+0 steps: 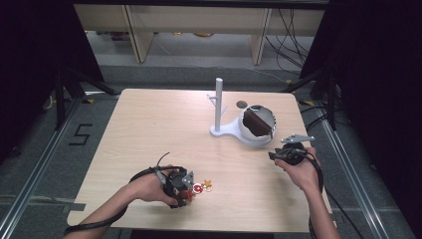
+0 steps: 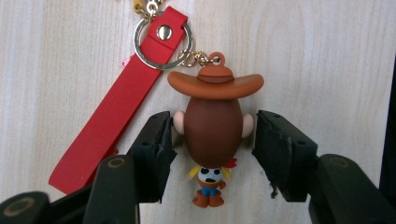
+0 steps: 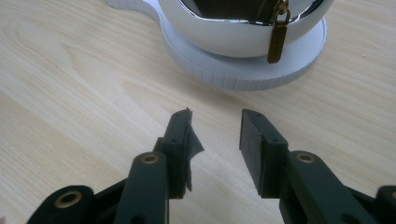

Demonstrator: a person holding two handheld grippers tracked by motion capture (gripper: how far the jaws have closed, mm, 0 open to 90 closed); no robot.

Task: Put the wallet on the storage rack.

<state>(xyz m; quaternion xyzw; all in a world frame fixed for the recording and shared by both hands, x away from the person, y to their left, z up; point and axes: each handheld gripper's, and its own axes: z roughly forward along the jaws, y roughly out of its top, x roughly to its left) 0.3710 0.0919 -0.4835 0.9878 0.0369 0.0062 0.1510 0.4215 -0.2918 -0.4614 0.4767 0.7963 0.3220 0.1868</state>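
Observation:
A cowboy figure keychain (image 2: 212, 140) lies on the wooden table (image 1: 149, 129), brown hat toward the top of the left gripper view. Its gold ring (image 2: 163, 44) holds a red strap (image 2: 116, 107). My left gripper (image 2: 212, 128) straddles the figure's head. The left pad sits close against one ear, and a thin gap shows at the other, so the jaws are open. In the high view the left gripper (image 1: 180, 186) rests near the table's front edge with the keychain (image 1: 201, 187) just to its right. My right gripper (image 3: 217, 119) is open with nothing between its pads, pointing at a white bowl (image 3: 224, 39).
The shiny white bowl (image 1: 257, 124) sits on a white stand with an upright post (image 1: 219, 104) at the back right of the table. Something brown lies in the bowl, and a brass tag (image 3: 278, 42) hangs over its rim. Black frames and cables flank the table.

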